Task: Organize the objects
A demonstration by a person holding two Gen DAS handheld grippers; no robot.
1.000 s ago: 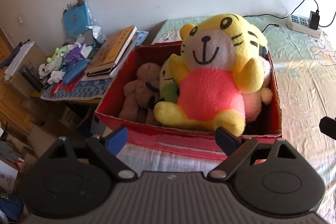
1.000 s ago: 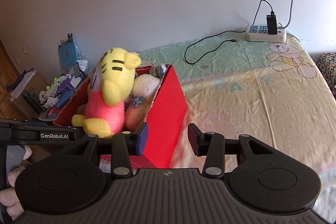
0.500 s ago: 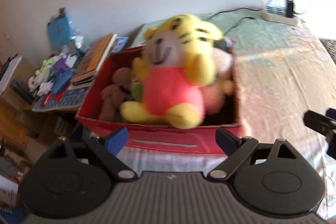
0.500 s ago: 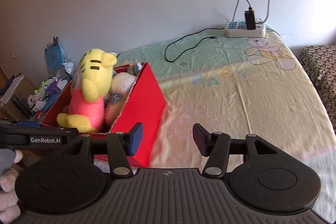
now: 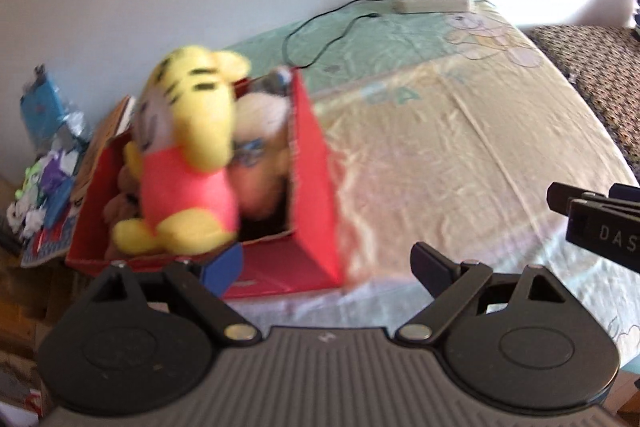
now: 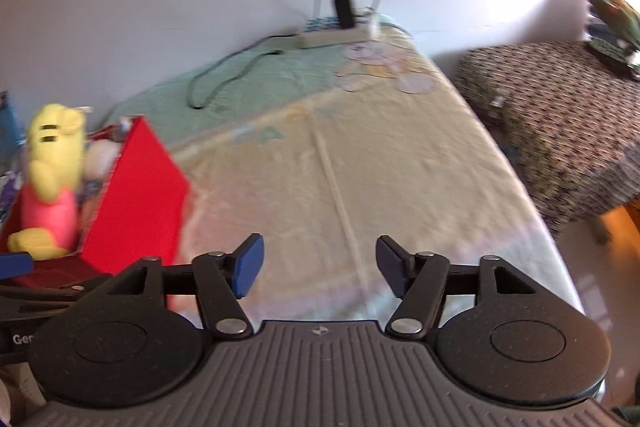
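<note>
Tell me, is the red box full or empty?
Full. The red box is packed with plush toys, and the yellow tiger sits on top, rising well above its rim.

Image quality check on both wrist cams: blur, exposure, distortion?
Left wrist view: motion blur smears the yellow tiger plush and red box; the top right corner is blown out. Right wrist view: blur over the bedsheet and power strip, bright glare at right. Both: fisheye bending, gripper bodies sharp.
</note>
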